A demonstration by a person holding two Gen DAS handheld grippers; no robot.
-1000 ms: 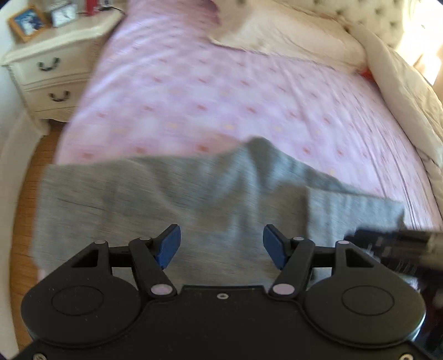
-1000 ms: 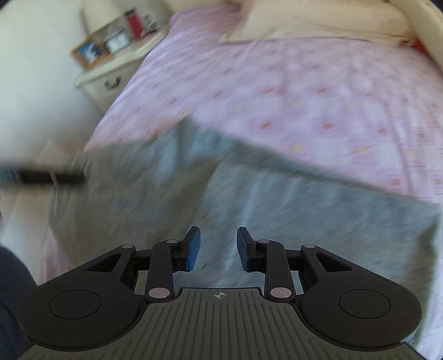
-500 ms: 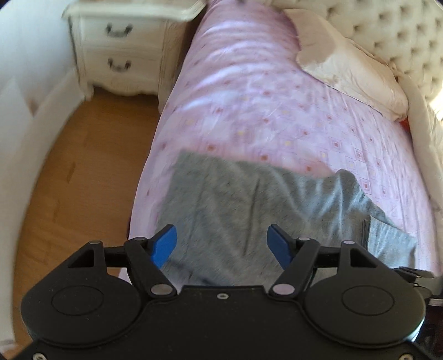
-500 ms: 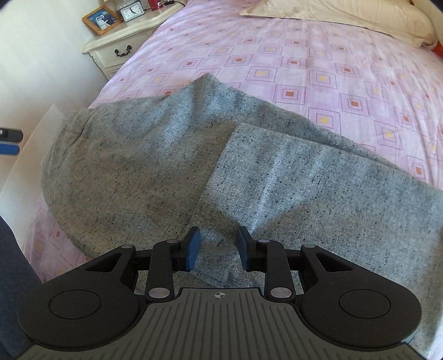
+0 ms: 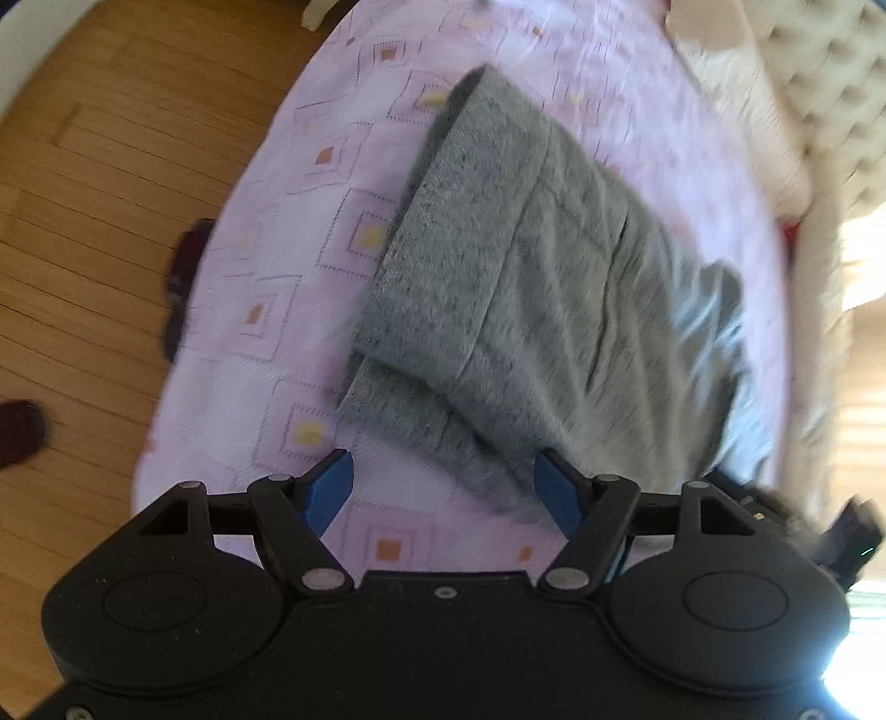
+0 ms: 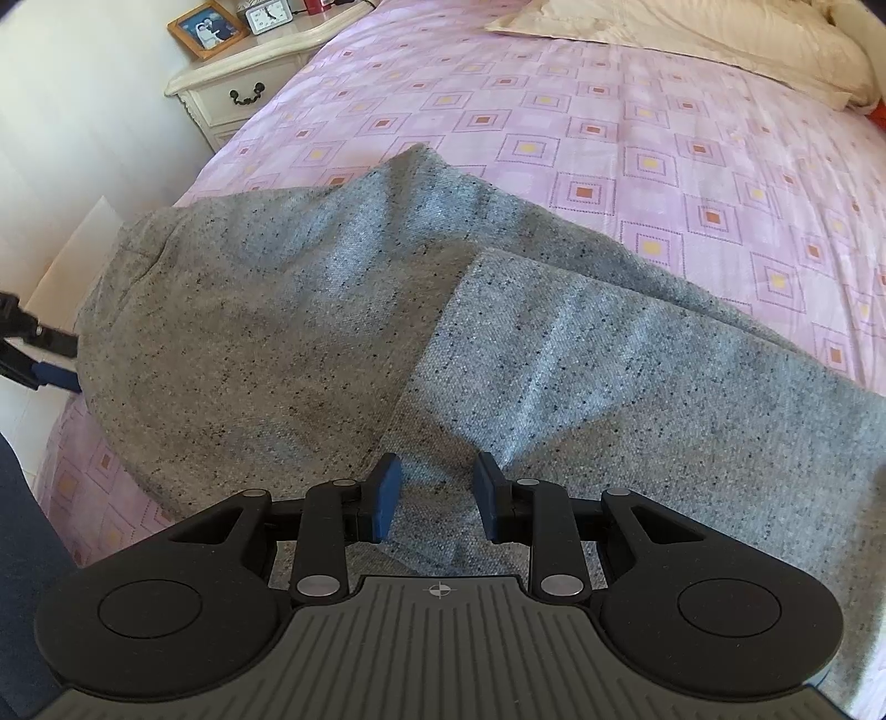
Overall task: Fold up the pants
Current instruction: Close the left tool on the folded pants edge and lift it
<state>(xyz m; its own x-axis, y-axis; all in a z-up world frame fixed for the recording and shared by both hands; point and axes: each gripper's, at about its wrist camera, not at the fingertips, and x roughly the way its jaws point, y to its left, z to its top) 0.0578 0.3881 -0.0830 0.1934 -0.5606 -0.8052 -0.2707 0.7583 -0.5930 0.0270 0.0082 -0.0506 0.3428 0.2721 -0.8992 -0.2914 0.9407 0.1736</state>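
On the pink patterned bed [image 6: 637, 138] the grey pants [image 6: 332, 310] lie spread across the near half, already doubled once, with a lighter folded panel lying over the right part. Big change in the last second: my left view has swung round and dropped. A second ago it looked up the bed toward the pillow, and now it looks down at the pants' stacked end [image 5: 443, 354] from the bed's left edge, wood floor [image 5: 83, 249] alongside. The left gripper [image 5: 443, 487] has just been opening; its blue pads stand wide, nothing pinched, and the lowest corner of cloth sits between them without either pad pressing it. I read that as lining up to take this end for the next fold. The right gripper [image 6: 434, 493] has hardly moved: jaws partly open over the folded panel's near edge, cloth behind them, no grip that I can make out. Only the left view shows the layered edges at that end and a dark shoe [image 5: 19, 432] on the floor. Only the right view gives the whole sharp spread, the nightstand [image 6: 238, 88] with its photo frame [image 6: 207, 27] and clock [image 6: 268, 14], and my left gripper's fingertips at the pants' far left edge.
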